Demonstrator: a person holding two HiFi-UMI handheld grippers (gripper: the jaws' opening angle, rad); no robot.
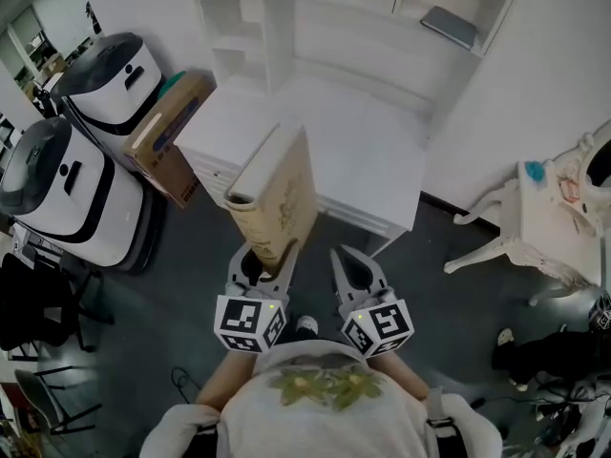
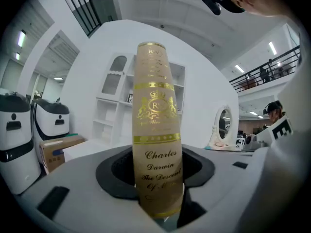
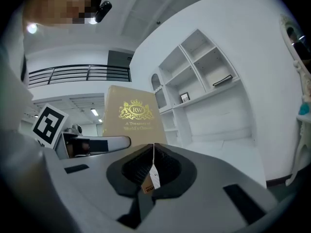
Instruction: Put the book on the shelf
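Left gripper [image 1: 265,267]: clenched on the lower end of the book [image 1: 277,194], one jaw on each side. The book stands upright out of the jaws, tilted slightly, in the air over the dark floor and the near edge of the white desk top [image 1: 363,151]. It is well short of the white shelf unit [image 1: 286,17] behind the desk.

Right gripper [image 1: 348,260]: just beside the left gripper, on the book's right, and not touching it. Its jaws are pressed together. A small white and orange tag [image 3: 151,179] shows at the seam where they meet (whether it is pinched there or fixed to a jaw cannot be told).

Writing, in gold on tan:
- Spine [image 2: 156,130], seen in the left gripper view: a crest with "RW", then "Charles Darwin The Descent Of M", with the last word cut off by the jaws. A line at the top of the spine is too blurred to read.
- Front cover [image 3: 132,118], seen in the right gripper view: a crowned "RW" crest over "A Treasury of World's Classics", the last letters faint.
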